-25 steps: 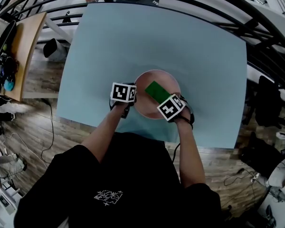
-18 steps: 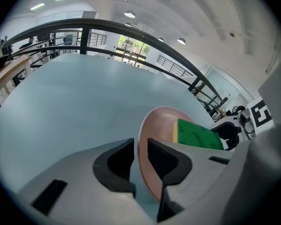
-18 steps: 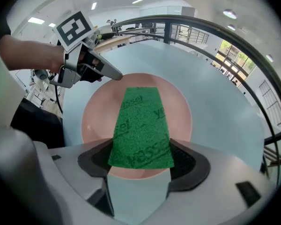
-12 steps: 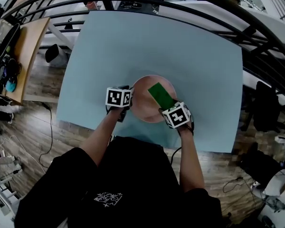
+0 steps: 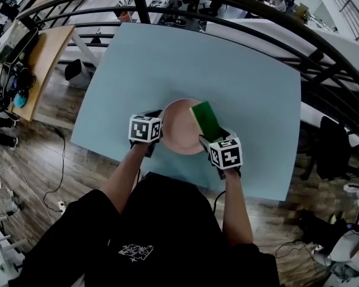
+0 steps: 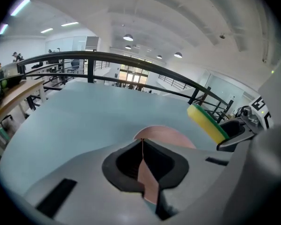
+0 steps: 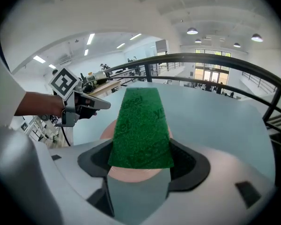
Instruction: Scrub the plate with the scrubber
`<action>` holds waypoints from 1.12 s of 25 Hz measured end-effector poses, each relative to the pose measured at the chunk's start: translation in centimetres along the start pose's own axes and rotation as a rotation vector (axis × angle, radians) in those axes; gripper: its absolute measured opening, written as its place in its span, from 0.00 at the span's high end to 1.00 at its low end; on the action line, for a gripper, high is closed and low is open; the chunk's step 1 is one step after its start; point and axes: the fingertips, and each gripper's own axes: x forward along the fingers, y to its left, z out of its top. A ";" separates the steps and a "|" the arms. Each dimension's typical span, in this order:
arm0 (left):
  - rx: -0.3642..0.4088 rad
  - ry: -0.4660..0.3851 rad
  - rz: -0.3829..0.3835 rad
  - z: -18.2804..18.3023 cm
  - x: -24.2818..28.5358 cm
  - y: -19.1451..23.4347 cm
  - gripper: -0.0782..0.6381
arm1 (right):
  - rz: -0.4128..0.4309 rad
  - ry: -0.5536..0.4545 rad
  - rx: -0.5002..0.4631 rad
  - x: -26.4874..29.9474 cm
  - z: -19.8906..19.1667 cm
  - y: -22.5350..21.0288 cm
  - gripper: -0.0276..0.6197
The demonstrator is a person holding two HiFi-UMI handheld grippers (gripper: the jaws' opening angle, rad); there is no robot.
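Note:
A round pink plate [image 5: 178,131] is on the light blue table [image 5: 245,82] near its front edge. My left gripper [image 5: 160,133] is shut on the plate's left rim; in the left gripper view the rim [image 6: 145,175] runs between the closed jaws of the left gripper [image 6: 143,146]. My right gripper [image 5: 207,140] is shut on a yellow sponge scrubber [image 5: 204,119] with a green scouring face. The scrubber [image 7: 142,127] sticks out over the plate's [image 7: 131,173] right part. I cannot tell whether it touches the plate. From the left, the scrubber [image 6: 207,123] looks tilted above the plate [image 6: 171,136].
A black railing [image 5: 239,8] curves round the table's far and right sides. A wooden desk [image 5: 45,70] with gear stands at the left. Wooden floor [image 5: 42,160] lies below the near edge. The table's far half holds nothing.
The right gripper has drawn the scrubber from the plate's middle toward its right edge and turned it more upright. The left gripper still holds the rim. The head camera has shifted.

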 end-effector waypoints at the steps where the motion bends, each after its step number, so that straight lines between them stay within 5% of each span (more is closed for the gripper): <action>1: 0.003 -0.014 0.001 0.1 -0.4 -0.7 0.88 | 0.003 -0.013 -0.002 -0.5 -0.1 0.0 0.44; 16: -0.006 -0.148 -0.019 0.6 -6.2 -4.6 0.88 | 0.033 -0.157 0.016 -3.6 1.1 0.3 0.44; 28: 0.089 -0.333 -0.128 8.5 -11.0 -5.4 0.88 | -0.065 -0.382 0.118 -9.4 7.0 1.3 0.44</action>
